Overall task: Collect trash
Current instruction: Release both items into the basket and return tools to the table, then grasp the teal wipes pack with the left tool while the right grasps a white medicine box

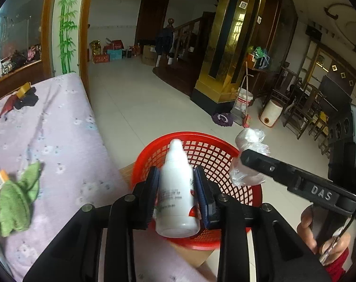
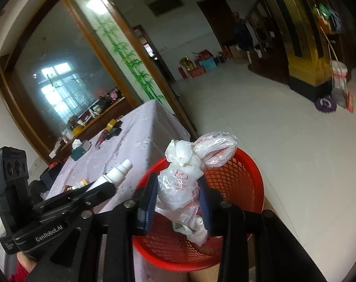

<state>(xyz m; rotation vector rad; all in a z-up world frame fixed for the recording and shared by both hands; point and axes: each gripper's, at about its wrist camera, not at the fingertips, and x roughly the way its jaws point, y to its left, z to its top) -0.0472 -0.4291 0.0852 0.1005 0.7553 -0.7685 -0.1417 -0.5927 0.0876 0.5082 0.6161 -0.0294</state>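
Left wrist view: left gripper (image 1: 176,185) clenches a white plastic squeeze bottle (image 1: 176,188) at lower centre, right gripper (image 2: 178,195) clenches crumpled clear plastic bags (image 2: 185,183), both poised above the red mesh basket (image 1: 225,157), seemingly for dropping

"DAS" is embossed on the right gripper (image 1: 242,162); "GenRobot.AI" is printed on the left gripper (image 2: 100,188). The bottle's label is illegible.

One red basket (image 1: 215,150), one white bottle (image 1: 178,188), one crumpled plastic bag (image 2: 185,183), two claws (image 1: 176,188) (image 2: 178,197), one green cloth (image 1: 18,197)
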